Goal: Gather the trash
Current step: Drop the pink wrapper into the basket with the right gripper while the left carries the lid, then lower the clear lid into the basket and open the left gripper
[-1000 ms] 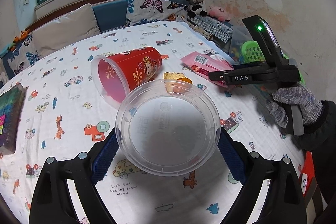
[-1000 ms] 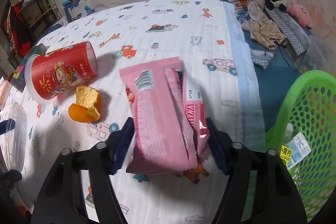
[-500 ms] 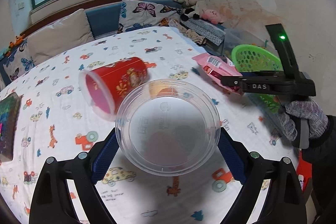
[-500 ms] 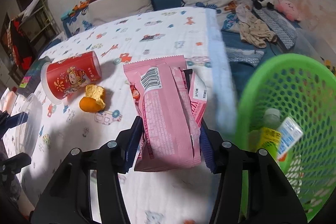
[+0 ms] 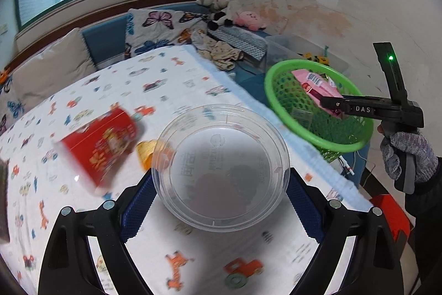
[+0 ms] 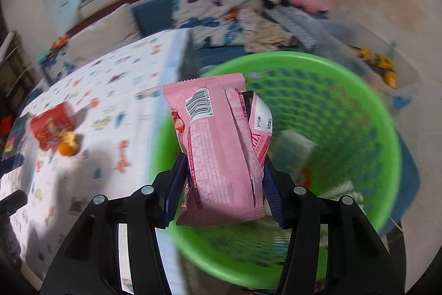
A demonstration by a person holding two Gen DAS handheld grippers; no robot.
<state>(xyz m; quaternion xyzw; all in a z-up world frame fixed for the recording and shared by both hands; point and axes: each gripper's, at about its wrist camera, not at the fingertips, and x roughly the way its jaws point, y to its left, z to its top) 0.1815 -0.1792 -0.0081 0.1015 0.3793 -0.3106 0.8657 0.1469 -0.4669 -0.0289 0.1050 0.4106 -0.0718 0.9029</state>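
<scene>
My left gripper (image 5: pixel 221 198) is shut on a clear plastic tub (image 5: pixel 221 167) and holds it above the bed. My right gripper (image 6: pixel 221 184) is shut on a pink snack wrapper (image 6: pixel 221 145) and holds it over the green mesh basket (image 6: pixel 386 129). The left wrist view shows the wrapper (image 5: pixel 317 87) above the basket (image 5: pixel 339 145) too. A red cup (image 5: pixel 99 145) lies on its side on the bed, with an orange peel (image 5: pixel 146 154) beside it. Both also show in the right wrist view: the cup (image 6: pixel 52 126) and the peel (image 6: pixel 67 145).
The bed has a white sheet with cartoon prints (image 5: pixel 165 82). The basket stands off the bed's right edge and holds a bottle and other trash (image 6: pixel 292 148). Pillows (image 5: pixel 49 68), clothes (image 5: pixel 221 54) and plush toys (image 5: pixel 221 7) lie at the far end.
My right gripper has carried the pink wrapper from the bed rightward to above the green basket. My left gripper, still holding the tub, has swung right toward the basket.
</scene>
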